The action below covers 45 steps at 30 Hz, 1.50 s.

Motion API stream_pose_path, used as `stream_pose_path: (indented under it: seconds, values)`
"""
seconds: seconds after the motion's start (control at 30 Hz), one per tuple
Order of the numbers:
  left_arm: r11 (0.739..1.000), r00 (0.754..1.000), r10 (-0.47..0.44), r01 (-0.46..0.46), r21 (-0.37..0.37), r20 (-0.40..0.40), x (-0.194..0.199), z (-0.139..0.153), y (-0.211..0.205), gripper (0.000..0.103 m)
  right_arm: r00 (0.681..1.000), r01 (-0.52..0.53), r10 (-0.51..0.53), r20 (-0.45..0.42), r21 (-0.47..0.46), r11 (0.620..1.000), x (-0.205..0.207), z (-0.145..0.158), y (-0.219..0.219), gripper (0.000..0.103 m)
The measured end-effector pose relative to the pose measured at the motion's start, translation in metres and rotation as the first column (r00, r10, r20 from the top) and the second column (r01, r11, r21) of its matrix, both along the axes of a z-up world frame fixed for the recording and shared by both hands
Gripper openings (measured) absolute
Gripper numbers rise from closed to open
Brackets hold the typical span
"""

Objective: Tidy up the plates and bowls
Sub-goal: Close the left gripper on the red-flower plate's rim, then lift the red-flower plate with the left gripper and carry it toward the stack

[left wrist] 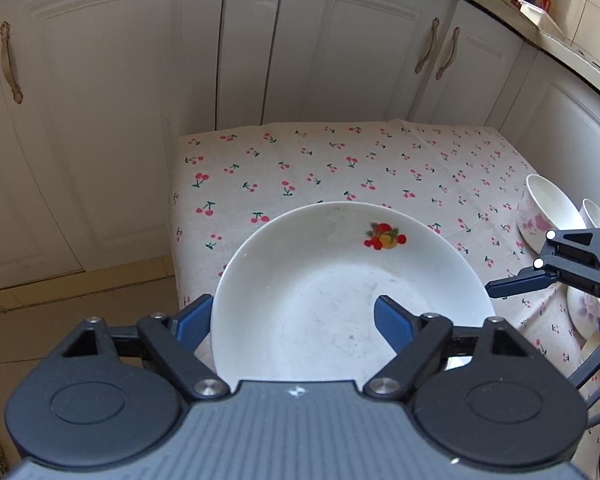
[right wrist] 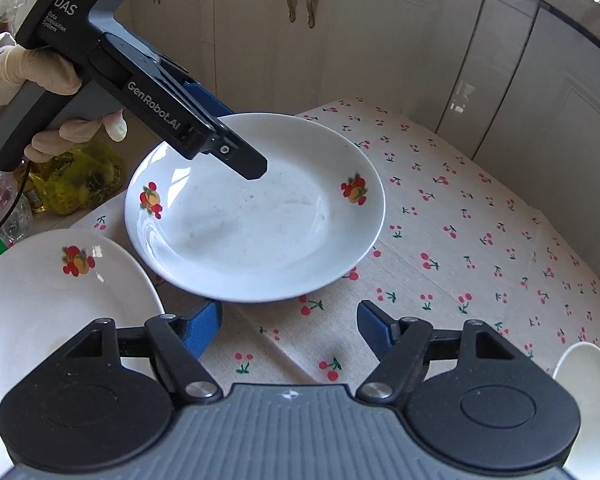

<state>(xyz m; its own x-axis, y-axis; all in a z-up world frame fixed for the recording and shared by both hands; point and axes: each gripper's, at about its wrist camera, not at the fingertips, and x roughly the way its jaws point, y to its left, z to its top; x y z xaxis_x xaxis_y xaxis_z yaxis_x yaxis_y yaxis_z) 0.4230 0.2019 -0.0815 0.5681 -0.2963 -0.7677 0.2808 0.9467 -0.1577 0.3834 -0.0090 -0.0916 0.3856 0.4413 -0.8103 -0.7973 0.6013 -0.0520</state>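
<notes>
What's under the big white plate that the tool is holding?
Under the plate you can see cherry tablecloth around its edges. The left tool straddles its rim. The cloth directly beneath is covered, so anything there stays hidden.

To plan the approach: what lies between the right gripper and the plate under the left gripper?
Only a bare strip of cherry-print tablecloth, seen in the right wrist view.

I count two white fruit-print plates (right wrist: 256, 216) (right wrist: 52, 304), one upper centre, one lower left; three bowls (left wrist: 548, 212) (left wrist: 596, 216) (left wrist: 584, 312) at right edge; two grippers (left wrist: 292, 320) (right wrist: 290, 326).
</notes>
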Motion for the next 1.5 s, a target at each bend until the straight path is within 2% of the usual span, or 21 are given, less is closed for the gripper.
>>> stream_pose_path:
  seconds: [0.2, 0.47, 0.53, 0.67, 0.77, 0.93, 1.13, 1.37, 1.5]
  values:
    - [0.999, 0.998, -0.026, 0.025, -0.028, -0.062, 0.016, -0.002, 0.004, 0.076, 0.998, -0.045, 0.045, -0.036, 0.012, 0.999, 0.007, -0.003, 0.002, 0.082]
    - [0.997, 0.984, -0.074, 0.069, -0.036, -0.165, 0.035, -0.006, -0.002, 0.076, 0.988, -0.106, 0.107, -0.108, 0.015, 0.994, 0.024, -0.007, 0.005, 0.087]
    - [0.997, 0.980, -0.074, 0.068, -0.040, -0.182, 0.038, -0.006, -0.001, 0.075, 0.988, -0.115, 0.114, -0.102, -0.002, 0.993, 0.025, -0.009, 0.007, 0.087]
    - [0.997, 0.979, -0.077, 0.071, -0.039, -0.190, 0.039, -0.006, -0.002, 0.074, 0.989, -0.118, 0.115, -0.097, -0.016, 0.993, 0.026, -0.011, 0.010, 0.087]
    - [0.997, 0.977, -0.080, 0.074, -0.036, -0.197, 0.041, -0.007, -0.002, 0.074, 0.987, -0.153, 0.150, -0.055, -0.037, 0.988, 0.020, -0.008, 0.013, 0.087]
    - [0.996, 0.976, -0.085, 0.075, -0.054, -0.203, 0.044, -0.006, -0.003, 0.074, 0.982, -0.177, 0.174, -0.078, -0.039, 0.983, 0.024, -0.008, 0.016, 0.087]
    - [0.993, 0.972, -0.117, 0.113, -0.030, -0.202, 0.046, -0.007, -0.010, 0.075, 0.982, -0.171, 0.168, -0.083, -0.034, 0.985, 0.030, -0.010, 0.017, 0.095]
    - [0.992, 0.973, -0.118, 0.108, -0.060, -0.200, 0.046, -0.008, -0.007, 0.075, 0.986, -0.134, 0.129, -0.103, -0.047, 0.990, 0.036, -0.012, 0.011, 0.096]
    - [0.989, 0.965, -0.134, 0.118, -0.084, -0.226, 0.048, -0.007, -0.006, 0.075, 0.984, -0.175, 0.171, -0.058, -0.075, 0.982, 0.029, -0.009, 0.016, 0.096]
